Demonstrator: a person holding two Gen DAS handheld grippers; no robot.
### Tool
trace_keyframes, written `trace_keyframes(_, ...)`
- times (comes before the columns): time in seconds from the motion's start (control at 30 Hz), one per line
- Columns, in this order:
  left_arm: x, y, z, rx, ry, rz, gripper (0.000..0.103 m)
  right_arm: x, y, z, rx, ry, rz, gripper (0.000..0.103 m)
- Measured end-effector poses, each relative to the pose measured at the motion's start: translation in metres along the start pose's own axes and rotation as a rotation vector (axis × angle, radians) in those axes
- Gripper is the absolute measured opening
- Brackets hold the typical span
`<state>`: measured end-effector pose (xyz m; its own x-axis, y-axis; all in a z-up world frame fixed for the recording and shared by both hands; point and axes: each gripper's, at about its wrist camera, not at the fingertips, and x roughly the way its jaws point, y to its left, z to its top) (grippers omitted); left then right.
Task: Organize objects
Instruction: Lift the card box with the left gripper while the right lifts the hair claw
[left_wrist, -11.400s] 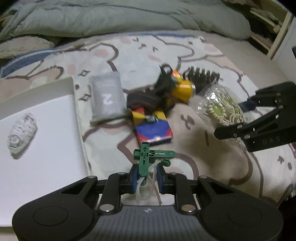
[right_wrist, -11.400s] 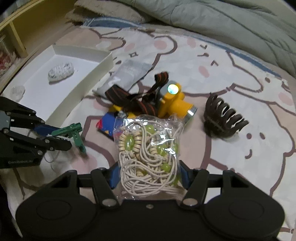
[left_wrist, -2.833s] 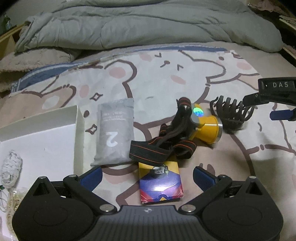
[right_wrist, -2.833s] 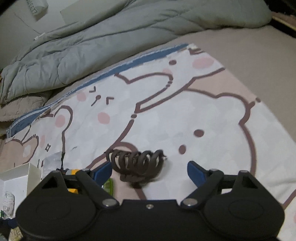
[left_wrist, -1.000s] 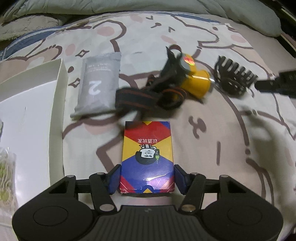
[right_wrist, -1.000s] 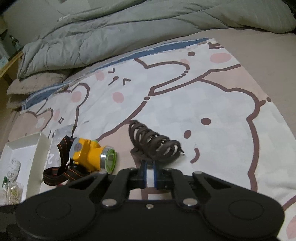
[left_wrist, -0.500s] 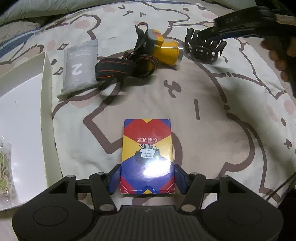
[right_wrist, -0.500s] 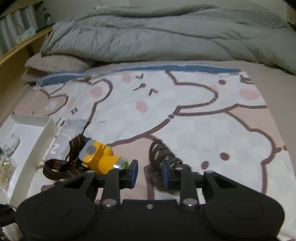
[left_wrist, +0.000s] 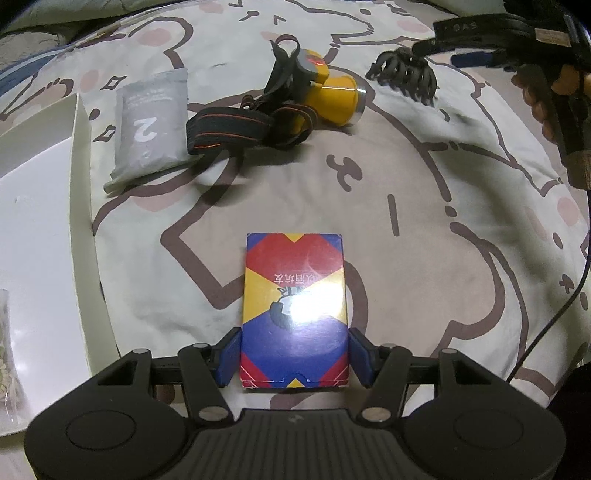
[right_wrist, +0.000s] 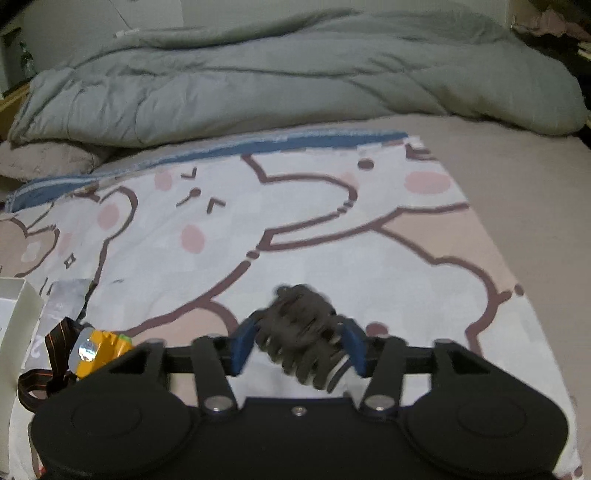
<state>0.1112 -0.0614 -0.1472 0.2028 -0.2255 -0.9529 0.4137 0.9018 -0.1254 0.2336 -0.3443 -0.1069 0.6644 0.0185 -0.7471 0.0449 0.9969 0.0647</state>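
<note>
Both grippers hold something above the bear-print sheet (left_wrist: 424, 280).

The left gripper (left_wrist: 294, 356) clamps the card box (left_wrist: 294, 310) by its near end; the right gripper (right_wrist: 300, 349) pinches the dark hair claw (right_wrist: 301, 334) (blurred), beside the yellow headlamp (left_wrist: 328, 94).

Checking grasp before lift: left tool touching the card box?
Touching. Left wrist view shows both blue pads pressed against the sides of the card box, left tool closed on it.

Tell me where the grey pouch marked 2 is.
In the left wrist view, the grey pouch lies upper left on the bedsheet, between the white tray and the headlamp's strap.
</note>
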Motion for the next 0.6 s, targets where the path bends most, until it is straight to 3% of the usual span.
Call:
trace_keyframes(0.03,0.0,0.0,0.0,0.001,0.0,-0.001,0.061,-0.002,0.0,0.001,-0.016,-0.017,0.001,0.072)
trace_keyframes(0.17,0.0,0.0,0.0,0.01,0.0,0.002,0.061,-0.005,0.009,-0.001,-0.201,-0.067,-0.007,0.079)
trace_keyframes(0.27,0.0,0.0,0.0,0.013,0.001,0.001,0.061,0.002,0.019,-0.006,-0.357,-0.076,-0.022,0.08)
trace_keyframes(0.53,0.003,0.002,0.002,0.03,0.011,-0.014,0.061,0.025,0.033,-0.012,-0.549,-0.065,-0.004,0.08)
trace_keyframes(0.6,0.004,0.003,0.003,0.033,0.015,-0.019,0.061,0.029,0.031,-0.012,-0.556,-0.067,-0.008,0.075)
